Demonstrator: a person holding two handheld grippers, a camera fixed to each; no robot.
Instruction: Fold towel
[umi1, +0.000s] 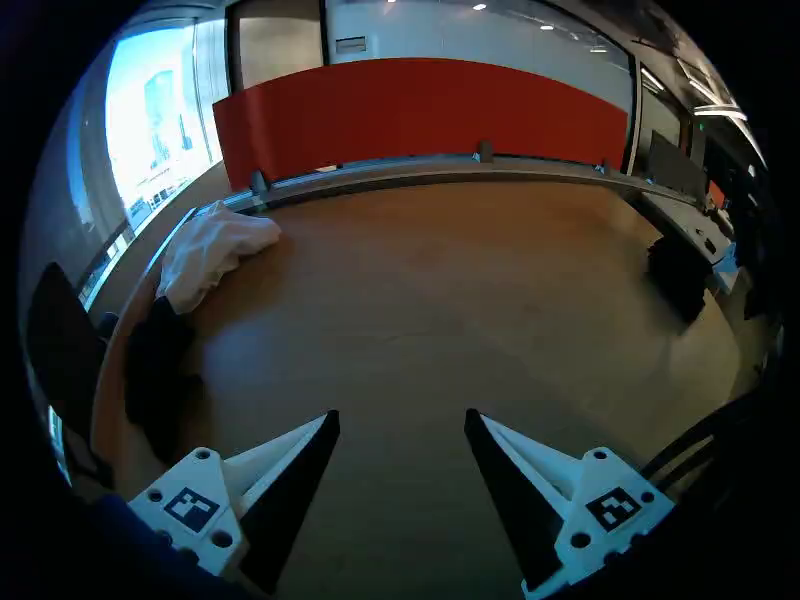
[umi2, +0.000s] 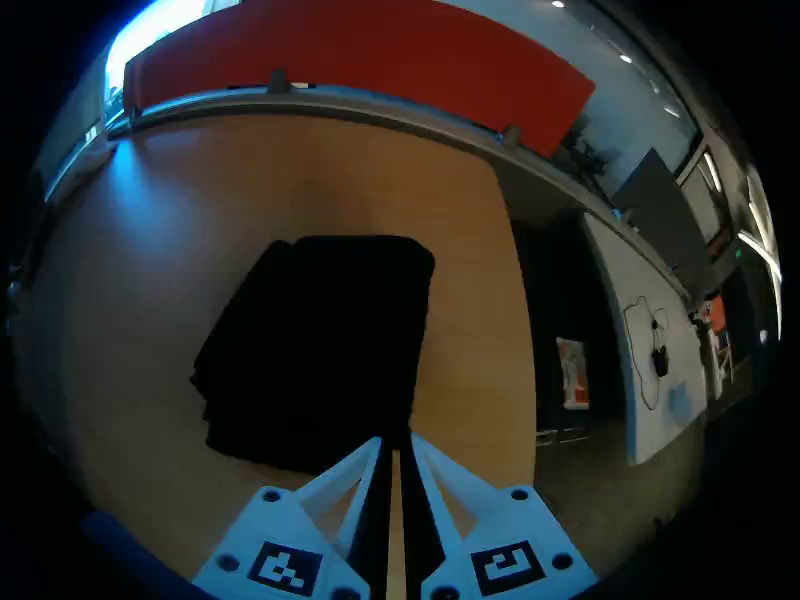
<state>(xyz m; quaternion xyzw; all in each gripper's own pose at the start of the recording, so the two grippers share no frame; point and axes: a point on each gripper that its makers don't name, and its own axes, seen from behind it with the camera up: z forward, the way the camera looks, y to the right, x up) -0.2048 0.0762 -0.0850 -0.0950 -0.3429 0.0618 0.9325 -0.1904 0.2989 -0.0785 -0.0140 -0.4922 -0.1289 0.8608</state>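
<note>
Black towel (umi2: 320, 340), seemingly folded, is lying at the tips of your right claw (umi2: 397, 450); that claw is showing only a slit, grip unclear. Left claw (umi1: 400, 430) is gaping empty. Next you are probably reaching for the far white towel (umi1: 210, 255).

Open across the middle of the brown wooden desk (umi1: 430, 300). Blocked far left by a crumpled white cloth (umi1: 212, 252), near left by a dark bundle (umi1: 158, 370), along the far edge by a red partition panel (umi1: 420, 115). Barred toward the right edge, in the right gripper view, by a flat black folded towel (umi2: 320, 350); free left of and beyond it.
</note>
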